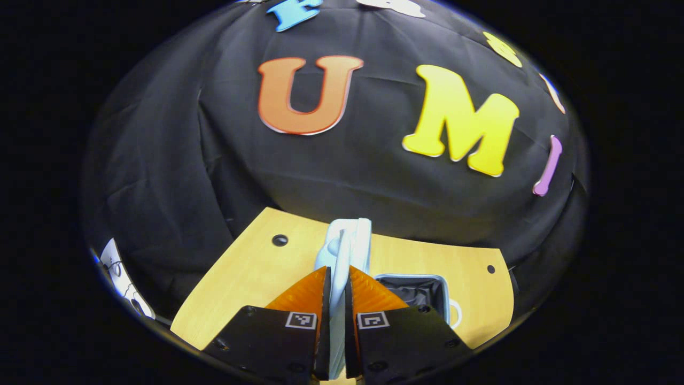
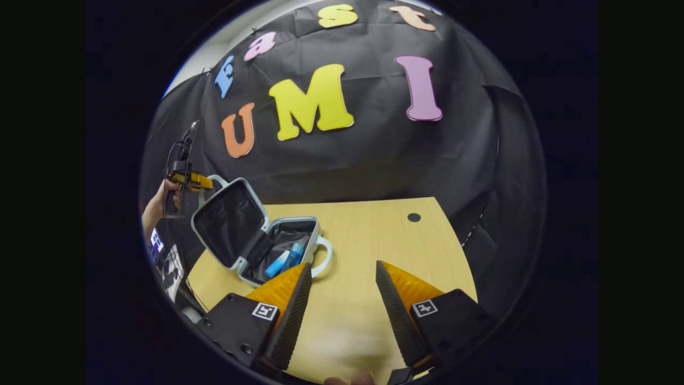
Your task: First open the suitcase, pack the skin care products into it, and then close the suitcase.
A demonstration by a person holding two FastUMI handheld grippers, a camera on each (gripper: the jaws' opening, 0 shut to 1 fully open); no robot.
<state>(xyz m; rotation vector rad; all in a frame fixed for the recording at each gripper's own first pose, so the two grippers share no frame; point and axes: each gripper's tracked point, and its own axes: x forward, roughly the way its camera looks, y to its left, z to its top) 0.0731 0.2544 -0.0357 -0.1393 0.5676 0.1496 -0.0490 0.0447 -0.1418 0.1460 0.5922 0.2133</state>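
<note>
Wooden table (image 2: 368,235) bears the open suitcase (image 2: 251,235), left gripper (image 1: 337,283) clenching its lid, right gripper (image 2: 342,289) spread.

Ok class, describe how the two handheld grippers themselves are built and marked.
Both the left gripper and right gripper have boxy black bodies with screws. Each side bears a square black-and-white marker. The two wedge-shaped, ribbed fingers taper to points.

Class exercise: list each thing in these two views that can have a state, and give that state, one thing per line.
suitcase: open, lid raised.
skin care products: lying inside the suitcase.
left gripper: shut on the lid's edge.
right gripper: open, holding nothing, over the table.
</note>
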